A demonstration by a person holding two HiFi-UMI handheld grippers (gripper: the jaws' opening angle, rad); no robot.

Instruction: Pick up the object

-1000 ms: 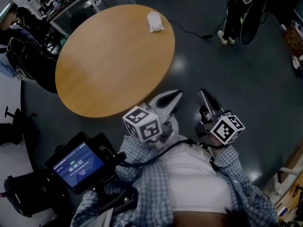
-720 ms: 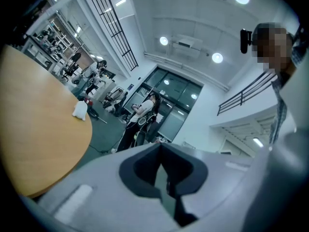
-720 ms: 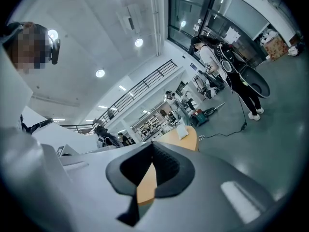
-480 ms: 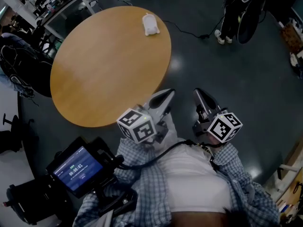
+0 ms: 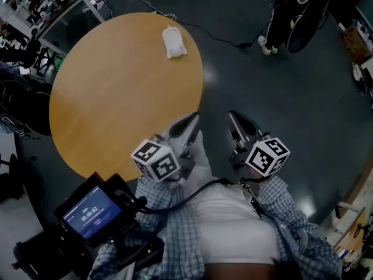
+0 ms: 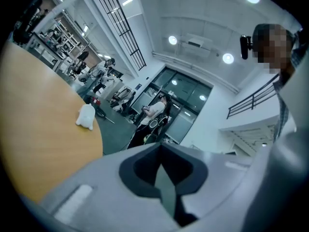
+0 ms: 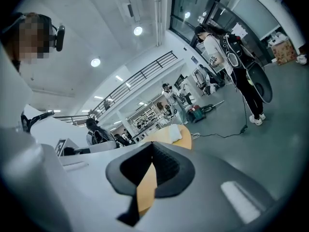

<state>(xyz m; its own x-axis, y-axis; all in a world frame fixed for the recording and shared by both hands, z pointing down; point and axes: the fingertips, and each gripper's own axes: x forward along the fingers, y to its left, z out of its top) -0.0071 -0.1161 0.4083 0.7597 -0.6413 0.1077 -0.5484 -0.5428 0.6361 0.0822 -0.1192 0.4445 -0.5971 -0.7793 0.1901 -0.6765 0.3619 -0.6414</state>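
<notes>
The counter [image 5: 116,92] is wood, smooth with a soft satin sheen. The object [image 5: 173,42] looks like white cloth, soft and matt. The floor [image 5: 291,86] is dark, smooth and glossy, catching lamp glare. The left gripper [image 5: 187,121] and right gripper [image 5: 234,118] have smooth grey plastic shells, faintly shiny, with matt black lining at the jaws. The shirt [image 5: 175,238] is checked cloth
</notes>
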